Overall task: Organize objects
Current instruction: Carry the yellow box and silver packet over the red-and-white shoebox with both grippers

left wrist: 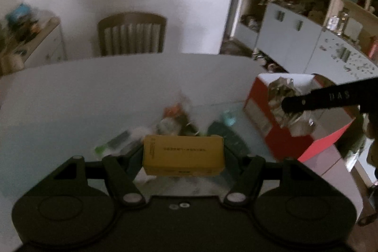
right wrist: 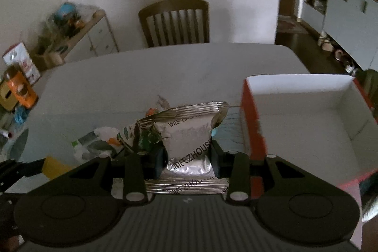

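Observation:
A small yellow carton point(left wrist: 183, 155) hangs above the table with my left gripper point(left wrist: 183, 152) shut on its two ends. A silver foil packet point(right wrist: 189, 138) with printed lettering is pinched at its middle by my right gripper point(right wrist: 187, 155), which is shut on it. The same packet point(left wrist: 282, 91) shows in the left wrist view over the near rim of a red box with a white inside point(right wrist: 307, 110), under a black finger point(left wrist: 314, 99). Below both lies a blurred heap of wrappers and small packets point(left wrist: 174, 119) on the table.
The pale table point(right wrist: 165, 72) has a wooden chair point(right wrist: 174, 23) at its far side. A cluttered sideboard point(right wrist: 70, 25) stands at the left, and white cupboards with open shelves point(left wrist: 295, 23) at the right. A dark flat object point(left wrist: 226, 134) lies beside the heap.

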Action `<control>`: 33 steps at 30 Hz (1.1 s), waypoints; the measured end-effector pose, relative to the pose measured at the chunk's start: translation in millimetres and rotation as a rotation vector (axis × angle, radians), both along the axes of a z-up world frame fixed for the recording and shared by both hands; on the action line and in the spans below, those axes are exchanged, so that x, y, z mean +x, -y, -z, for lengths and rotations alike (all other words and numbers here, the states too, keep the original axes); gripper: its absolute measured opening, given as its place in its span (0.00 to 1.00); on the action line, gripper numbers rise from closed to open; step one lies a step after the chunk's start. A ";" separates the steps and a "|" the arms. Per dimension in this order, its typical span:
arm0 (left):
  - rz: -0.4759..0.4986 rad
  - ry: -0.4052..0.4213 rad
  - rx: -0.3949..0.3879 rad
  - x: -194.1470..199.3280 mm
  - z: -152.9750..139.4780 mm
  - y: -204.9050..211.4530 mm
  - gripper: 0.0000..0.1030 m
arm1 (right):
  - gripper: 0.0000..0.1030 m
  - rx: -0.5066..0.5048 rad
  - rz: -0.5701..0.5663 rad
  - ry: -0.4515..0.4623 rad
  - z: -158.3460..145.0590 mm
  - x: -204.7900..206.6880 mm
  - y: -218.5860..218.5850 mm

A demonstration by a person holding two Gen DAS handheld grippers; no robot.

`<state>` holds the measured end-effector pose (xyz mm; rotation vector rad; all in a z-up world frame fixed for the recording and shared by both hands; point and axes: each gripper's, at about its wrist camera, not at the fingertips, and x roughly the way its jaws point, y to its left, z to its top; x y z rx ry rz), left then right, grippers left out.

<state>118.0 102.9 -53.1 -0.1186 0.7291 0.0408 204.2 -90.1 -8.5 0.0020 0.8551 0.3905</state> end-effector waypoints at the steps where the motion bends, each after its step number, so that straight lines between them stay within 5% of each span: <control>1: 0.018 0.013 0.001 4.1 -5.0 5.5 0.67 | 0.37 0.006 0.010 0.003 -4.4 -1.4 5.0; 13: 0.192 0.082 0.023 56.0 -31.2 84.4 0.67 | 0.37 0.013 0.110 0.063 -33.2 0.9 78.5; 33: 0.236 -0.027 0.056 150.0 9.0 196.5 0.67 | 0.37 -0.026 0.185 -0.059 23.5 84.5 200.7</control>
